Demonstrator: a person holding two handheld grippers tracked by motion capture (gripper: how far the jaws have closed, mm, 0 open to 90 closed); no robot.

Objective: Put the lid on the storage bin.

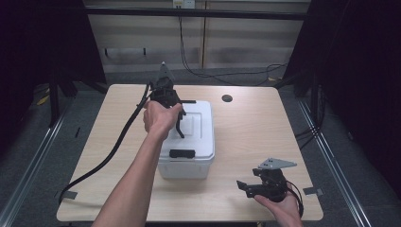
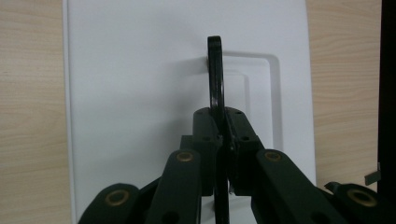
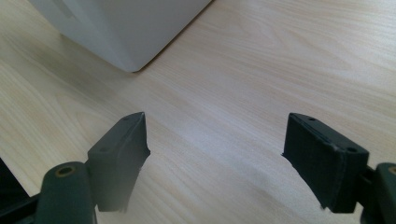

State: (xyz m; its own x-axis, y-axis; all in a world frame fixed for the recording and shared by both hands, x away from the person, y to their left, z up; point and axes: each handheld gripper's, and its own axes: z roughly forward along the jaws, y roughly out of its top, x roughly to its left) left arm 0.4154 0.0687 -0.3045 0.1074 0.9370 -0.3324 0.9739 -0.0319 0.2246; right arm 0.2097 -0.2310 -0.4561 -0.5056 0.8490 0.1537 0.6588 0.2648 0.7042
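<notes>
Gripping the thin black handle (image 2: 215, 79) of the white lidded storage box (image 1: 198, 137), the left gripper (image 1: 176, 109) has its jaws pressed tight on either side of it, with the handle standing upright above the recessed panel of the lid (image 2: 140, 70). The box sits near the middle of the light wooden table (image 1: 255, 127), a black latch (image 1: 182, 153) on its near edge. The right gripper (image 1: 246, 186) is held low over the table's near right corner, well apart from the box, jaws spread wide with nothing between them
</notes>
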